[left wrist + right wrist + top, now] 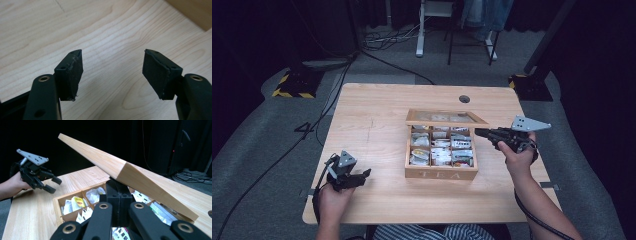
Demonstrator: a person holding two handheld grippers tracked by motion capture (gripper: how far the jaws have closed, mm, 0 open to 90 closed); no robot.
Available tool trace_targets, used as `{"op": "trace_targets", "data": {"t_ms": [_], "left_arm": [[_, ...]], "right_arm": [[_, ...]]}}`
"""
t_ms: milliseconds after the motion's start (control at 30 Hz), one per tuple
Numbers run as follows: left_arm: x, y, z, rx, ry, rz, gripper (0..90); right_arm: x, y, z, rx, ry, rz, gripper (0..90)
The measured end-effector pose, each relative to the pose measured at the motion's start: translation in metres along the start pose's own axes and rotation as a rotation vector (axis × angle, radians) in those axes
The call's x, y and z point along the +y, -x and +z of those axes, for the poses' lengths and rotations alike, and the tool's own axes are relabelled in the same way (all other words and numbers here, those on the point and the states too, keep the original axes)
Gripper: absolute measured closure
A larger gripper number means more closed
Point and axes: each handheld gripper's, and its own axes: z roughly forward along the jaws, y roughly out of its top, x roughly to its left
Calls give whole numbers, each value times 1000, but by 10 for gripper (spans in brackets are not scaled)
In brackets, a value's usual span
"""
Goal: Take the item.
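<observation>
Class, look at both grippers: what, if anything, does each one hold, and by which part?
The right gripper has its jaws shut on the tea box lid, gripping its front edge. The left gripper is open, holding nothing above the table.

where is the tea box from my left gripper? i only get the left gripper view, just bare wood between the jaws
Observer: The tea box stands mid-table, off to the right of the left gripper and not touching it.
Operator: is it open
Observer: Partly. The lid is tilted up, and the right gripper is shut on its edge.
Operator: anything inside
Observer: Tea bags lie in the compartments.
</observation>
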Motion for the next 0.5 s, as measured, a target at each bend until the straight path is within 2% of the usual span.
{"op": "trace_targets", "data": {"t_ms": [100,167,233,333,400,500], "left_arm": [[6,5,-4,-21,-8,-8,338],[14,13,-8,-42,-9,8,340],[20,19,-11,-41,0,38,340],[28,26,-16,-52,21,51,339],[34,32,-20,-61,42,53,333],[41,39,-23,-78,59,32,326]], "right_arm": [[0,0,0,2,0,0,900],[0,0,0,1,-2,-1,900],[0,0,0,2,-3,-2,900],[0,0,0,4,-2,-2,900],[0,1,0,5,-1,-1,900],[0,1,0,6,-2,-1,900]]}}
